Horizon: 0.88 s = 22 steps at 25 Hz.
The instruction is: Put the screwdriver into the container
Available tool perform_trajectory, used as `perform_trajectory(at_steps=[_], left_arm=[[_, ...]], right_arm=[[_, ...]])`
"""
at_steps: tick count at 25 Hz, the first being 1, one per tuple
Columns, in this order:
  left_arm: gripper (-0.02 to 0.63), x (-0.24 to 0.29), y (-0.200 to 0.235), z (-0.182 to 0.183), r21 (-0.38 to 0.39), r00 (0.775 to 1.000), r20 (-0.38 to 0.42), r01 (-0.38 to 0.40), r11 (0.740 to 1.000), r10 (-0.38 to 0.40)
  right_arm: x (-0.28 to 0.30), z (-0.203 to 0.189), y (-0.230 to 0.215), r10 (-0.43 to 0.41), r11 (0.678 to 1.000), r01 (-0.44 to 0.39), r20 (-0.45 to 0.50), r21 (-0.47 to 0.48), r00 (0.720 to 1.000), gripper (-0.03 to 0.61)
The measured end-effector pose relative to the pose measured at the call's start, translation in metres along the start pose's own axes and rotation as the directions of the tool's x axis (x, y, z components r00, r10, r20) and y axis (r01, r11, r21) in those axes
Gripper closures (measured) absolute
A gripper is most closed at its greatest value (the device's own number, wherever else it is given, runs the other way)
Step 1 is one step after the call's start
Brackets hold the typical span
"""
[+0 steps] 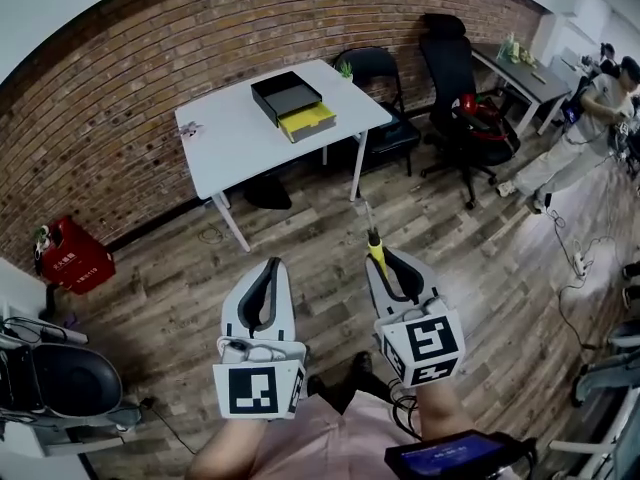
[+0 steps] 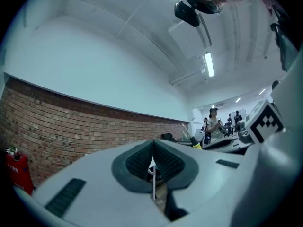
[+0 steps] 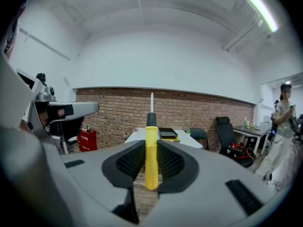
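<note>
Head view: screwdriver clamped in right hand-held gripper, shaft aimed ahead at black container on white worktop, well apart.
Left gripper view: left hand-held gripper closed, empty.
Right gripper view: screwdriver pinched at yellow grip, black container seen straight ahead.

Yellow-handled screwdriver sits clamped between jaws, shaft pointing toward the black-and-yellow container on the white table.

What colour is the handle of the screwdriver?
Yellow, with a black collar. The screwdriver shows best in the right gripper view.
</note>
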State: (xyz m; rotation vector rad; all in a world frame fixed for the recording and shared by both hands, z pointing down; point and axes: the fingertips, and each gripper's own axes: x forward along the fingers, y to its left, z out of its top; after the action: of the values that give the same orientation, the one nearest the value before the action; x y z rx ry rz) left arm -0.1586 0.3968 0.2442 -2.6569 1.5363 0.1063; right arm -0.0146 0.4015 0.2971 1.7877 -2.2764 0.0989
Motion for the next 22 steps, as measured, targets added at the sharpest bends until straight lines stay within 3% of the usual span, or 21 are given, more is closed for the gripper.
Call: perform_trajectory(at_steps=[10,22], left_arm=[[0.601,0.050,0.016,-0.037,0.011,0.998,-0.068,0.004,1.000,-0.003],[0.601,0.195,0.021,-0.059,0.040,0.994,-0.105,-0.033,0.999,0.037]], right_arm=[[0.053,-0.016,-0.026,-0.010,0.999,0.011,-0.022,0.043,1.000,0.500],[0.169,-0.025,-0.121,0.050,0.994,-0.044,-0.061,0.098,0.997,0.500]])
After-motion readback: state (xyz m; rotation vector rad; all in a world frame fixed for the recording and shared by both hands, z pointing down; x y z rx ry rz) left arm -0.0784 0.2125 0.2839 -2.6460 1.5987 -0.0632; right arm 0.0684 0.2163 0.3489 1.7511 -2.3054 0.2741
